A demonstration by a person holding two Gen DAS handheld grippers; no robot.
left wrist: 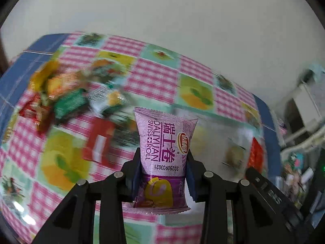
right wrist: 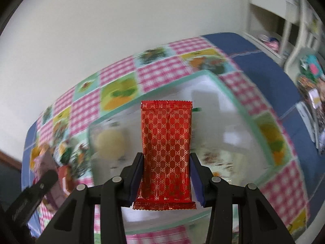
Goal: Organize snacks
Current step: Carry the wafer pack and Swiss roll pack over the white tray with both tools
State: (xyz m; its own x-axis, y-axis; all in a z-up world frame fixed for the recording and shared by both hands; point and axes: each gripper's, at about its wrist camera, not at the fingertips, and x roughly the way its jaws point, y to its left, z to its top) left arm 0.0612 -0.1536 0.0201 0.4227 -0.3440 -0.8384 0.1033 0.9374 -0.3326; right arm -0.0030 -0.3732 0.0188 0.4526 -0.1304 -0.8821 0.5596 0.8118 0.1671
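My left gripper is shut on a purple Swiss roll packet, held upright above the table. A blurred heap of loose snack packets lies on the patterned tablecloth to its upper left. My right gripper is shut on a red packet with a gold pattern, also upright. Below and behind that packet sits a clear plastic bin with a mint-green rim; a pale round snack lies inside it. The bin shows blurred to the right in the left wrist view.
The table carries a pink-checked and fruit-print cloth with a blue border. A plain wall stands behind it. White furniture and colourful clutter sit at the far right. The other gripper's black body shows at lower left.
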